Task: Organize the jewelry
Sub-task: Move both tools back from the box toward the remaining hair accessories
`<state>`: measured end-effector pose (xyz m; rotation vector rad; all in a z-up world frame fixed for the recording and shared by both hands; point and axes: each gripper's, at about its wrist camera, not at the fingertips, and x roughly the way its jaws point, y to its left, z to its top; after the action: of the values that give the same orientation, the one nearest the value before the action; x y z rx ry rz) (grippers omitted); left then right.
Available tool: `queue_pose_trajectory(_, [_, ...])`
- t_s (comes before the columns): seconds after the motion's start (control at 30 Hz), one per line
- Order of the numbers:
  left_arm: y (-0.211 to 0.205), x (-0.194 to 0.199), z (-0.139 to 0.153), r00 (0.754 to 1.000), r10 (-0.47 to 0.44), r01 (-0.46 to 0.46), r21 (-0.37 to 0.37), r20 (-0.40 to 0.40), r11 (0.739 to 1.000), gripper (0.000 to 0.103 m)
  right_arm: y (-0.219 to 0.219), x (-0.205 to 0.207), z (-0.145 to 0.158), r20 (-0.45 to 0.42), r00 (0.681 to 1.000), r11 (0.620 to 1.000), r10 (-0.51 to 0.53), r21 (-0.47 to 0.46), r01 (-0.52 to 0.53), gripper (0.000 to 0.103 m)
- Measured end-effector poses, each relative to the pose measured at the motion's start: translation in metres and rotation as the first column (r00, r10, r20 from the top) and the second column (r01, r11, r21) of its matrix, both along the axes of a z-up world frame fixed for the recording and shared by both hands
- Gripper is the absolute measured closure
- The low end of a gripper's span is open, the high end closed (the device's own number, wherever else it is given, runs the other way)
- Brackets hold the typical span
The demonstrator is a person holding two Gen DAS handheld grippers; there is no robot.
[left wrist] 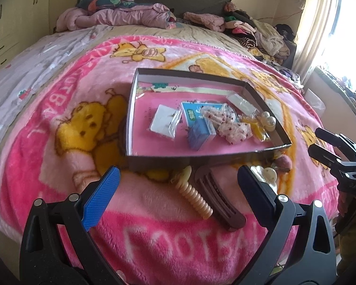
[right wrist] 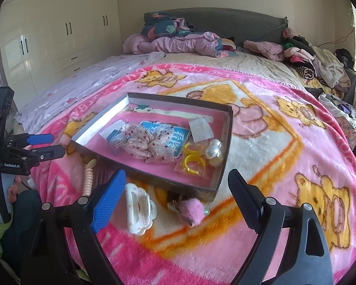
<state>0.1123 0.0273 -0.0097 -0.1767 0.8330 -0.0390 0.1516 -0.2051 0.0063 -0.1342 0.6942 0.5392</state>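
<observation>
A shallow box (left wrist: pixel 261 97) (right wrist: pixel 226 147) with a pink floor lies on the bed. It holds a pink scrunchie (left wrist: pixel 232 128) (right wrist: pixel 142 142), pearl clips (left wrist: pixel 268 120) (right wrist: pixel 214 152), yellow rings (right wrist: pixel 192 161), a blue packet (left wrist: pixel 197 128) and small bags. In front of it lie a cream spiral clip (left wrist: pixel 197 199) (right wrist: pixel 87 180), a brown hair clip (left wrist: pixel 218 201), a white claw clip (right wrist: pixel 138 207) (left wrist: pixel 269 174) and a pink fuzzy clip (right wrist: pixel 193 213) (left wrist: pixel 283 162). My left gripper (left wrist: pixel 178 197) is open over the spiral and brown clips. My right gripper (right wrist: pixel 178 199) is open above the white and pink clips.
The pink bear blanket (left wrist: pixel 154 237) (right wrist: pixel 284 142) covers the bed. Piled clothes (left wrist: pixel 261 30) (right wrist: pixel 315 64) and a pink quilt (right wrist: pixel 178 42) lie at the headboard. Wardrobes (right wrist: pixel 59 35) stand left; a curtained window (left wrist: pixel 320 23) is right.
</observation>
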Motion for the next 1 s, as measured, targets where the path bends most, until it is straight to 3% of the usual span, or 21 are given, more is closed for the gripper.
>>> queue_pose_trajectory(0.5, [-0.003,-0.015,-0.018,0.998,0.006,-0.004,0.023,-0.057,1.000,0.012,0.017,-0.022,-0.028,-0.062,0.996,0.998,0.065,-0.020,-0.067,0.018])
queue_pose_trajectory(1.0, [-0.012,-0.016,-0.040,0.993,-0.022,0.021,-0.005,-0.120,1.000,0.012,0.023,-0.033,-0.048,-0.088,0.991,0.994,0.099,-0.046,-0.103,0.018])
